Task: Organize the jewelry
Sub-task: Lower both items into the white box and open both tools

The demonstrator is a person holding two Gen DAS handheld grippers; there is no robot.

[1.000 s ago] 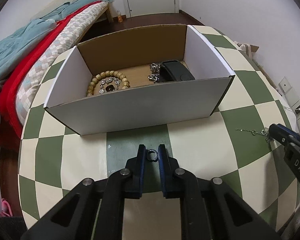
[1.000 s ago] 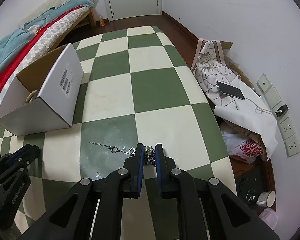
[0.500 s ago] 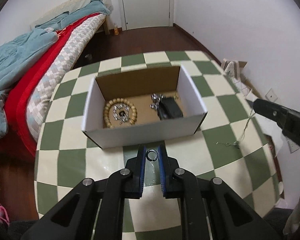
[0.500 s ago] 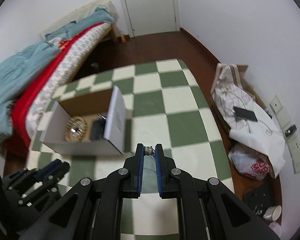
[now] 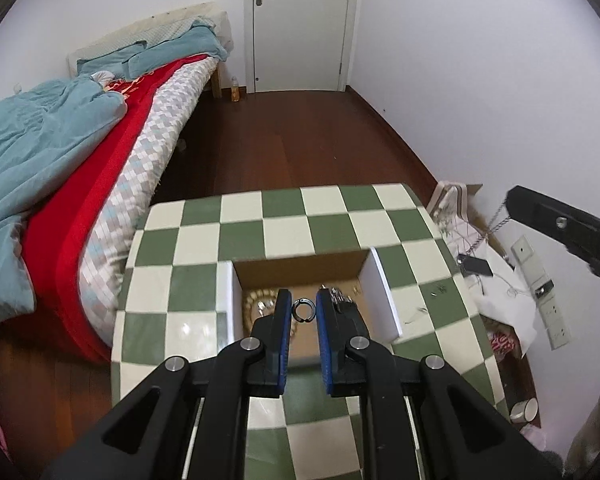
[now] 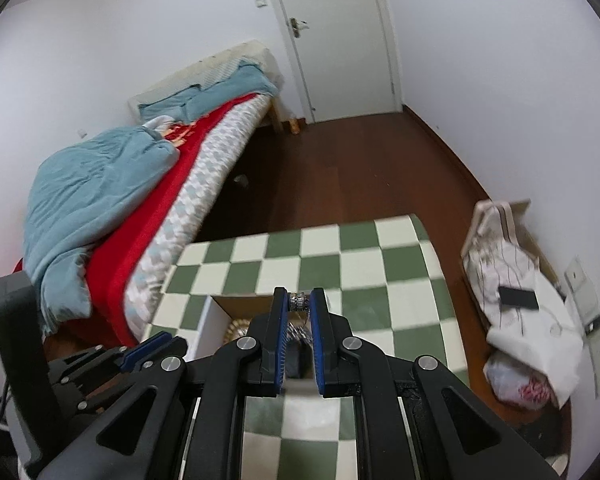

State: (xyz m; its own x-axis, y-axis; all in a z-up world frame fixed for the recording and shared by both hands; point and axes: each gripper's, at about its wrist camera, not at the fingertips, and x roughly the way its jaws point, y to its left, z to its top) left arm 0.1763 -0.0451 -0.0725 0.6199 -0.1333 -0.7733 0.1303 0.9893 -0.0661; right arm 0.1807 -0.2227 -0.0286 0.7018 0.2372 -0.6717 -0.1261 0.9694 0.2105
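Over by the bed, the left gripper pinches a small dark ring between its 2 blue pads, held above the open cardboard box on the checkered table. A bead bracelet lies inside the box. To the right, the right gripper is clamped on a silver chain, also held above the box.

Contents of the white-walled cardboard box are largely screened by the left gripper; only a blurred arc of tan wooden beads is made out. In the right wrist view, the dangling silver chain is blurred behind the blue finger pads.
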